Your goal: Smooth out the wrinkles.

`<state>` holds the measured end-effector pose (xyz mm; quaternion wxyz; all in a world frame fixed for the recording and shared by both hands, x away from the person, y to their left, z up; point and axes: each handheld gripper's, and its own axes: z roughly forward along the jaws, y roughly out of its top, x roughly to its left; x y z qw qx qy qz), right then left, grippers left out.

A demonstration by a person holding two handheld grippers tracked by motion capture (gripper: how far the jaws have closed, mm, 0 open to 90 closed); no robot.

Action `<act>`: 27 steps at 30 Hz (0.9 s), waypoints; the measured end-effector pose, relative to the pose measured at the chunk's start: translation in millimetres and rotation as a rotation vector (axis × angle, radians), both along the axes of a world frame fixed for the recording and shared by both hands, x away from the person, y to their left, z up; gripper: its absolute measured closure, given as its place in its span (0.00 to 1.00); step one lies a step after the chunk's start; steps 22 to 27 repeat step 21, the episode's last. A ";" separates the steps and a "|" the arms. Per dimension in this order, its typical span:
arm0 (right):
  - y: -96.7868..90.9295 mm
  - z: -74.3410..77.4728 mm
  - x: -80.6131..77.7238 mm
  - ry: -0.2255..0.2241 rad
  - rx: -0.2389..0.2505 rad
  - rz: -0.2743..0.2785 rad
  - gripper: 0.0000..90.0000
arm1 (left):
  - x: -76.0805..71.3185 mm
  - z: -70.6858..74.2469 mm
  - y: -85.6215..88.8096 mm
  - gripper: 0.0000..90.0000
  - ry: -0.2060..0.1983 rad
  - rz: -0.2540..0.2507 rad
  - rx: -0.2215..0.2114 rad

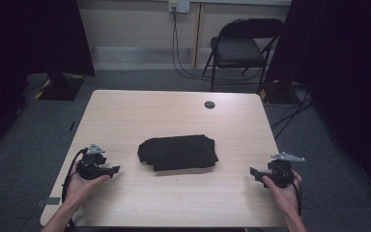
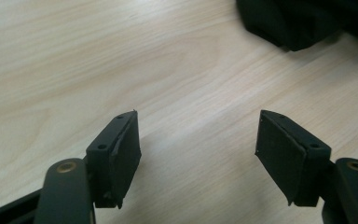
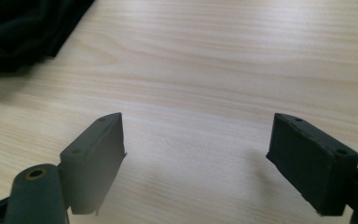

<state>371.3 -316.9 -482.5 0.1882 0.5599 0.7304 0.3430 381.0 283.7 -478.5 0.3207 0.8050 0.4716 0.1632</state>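
Note:
A folded black cloth (image 1: 178, 152) lies in the middle of the light wooden table (image 1: 140, 111). My left gripper (image 1: 115, 169) rests low near the table's front left, well to the left of the cloth, jaws open with nothing between them. In the left gripper view its open jaws (image 2: 196, 140) hover over bare wood, and the cloth (image 2: 303, 21) shows at the top right. My right gripper (image 1: 254, 173) sits near the front right edge, apart from the cloth, also open. The right gripper view has its jaws (image 3: 198, 140) wide over wood, the cloth (image 3: 18, 30) at the top left.
A small dark round grommet (image 1: 209, 104) sits in the table near its far edge. Behind the table stands a black folding chair (image 1: 241, 48), with cables on the floor and dark curtains at both sides.

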 end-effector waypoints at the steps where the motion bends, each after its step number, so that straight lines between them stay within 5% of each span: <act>1: 0.0 0.0 0.0 0.000 0.000 0.000 0.19 | 0.0 0.0 0.0 0.34 0.000 0.000 0.000; 4: 7.6 -10.2 0.6 0.044 -0.068 0.028 0.18 | 2.7 -7.1 -3.9 0.30 0.028 0.009 0.042; 7: 16.4 -13.2 -0.7 0.011 -0.124 0.033 0.18 | 3.2 -11.0 -4.5 0.29 0.022 0.016 0.044; 13: 18.4 -21.2 -3.3 -0.067 -0.101 0.027 0.16 | 4.0 -19.9 -4.9 0.15 -0.047 0.017 0.013; 16: 18.7 -21.4 -3.3 -0.069 -0.102 0.024 0.16 | 4.1 -25.5 -3.8 0.12 -0.099 0.010 -0.010; 27: 19.1 -21.5 -2.9 -0.070 -0.102 0.024 0.16 | 4.4 -25.6 -4.5 0.12 -0.099 0.013 -0.009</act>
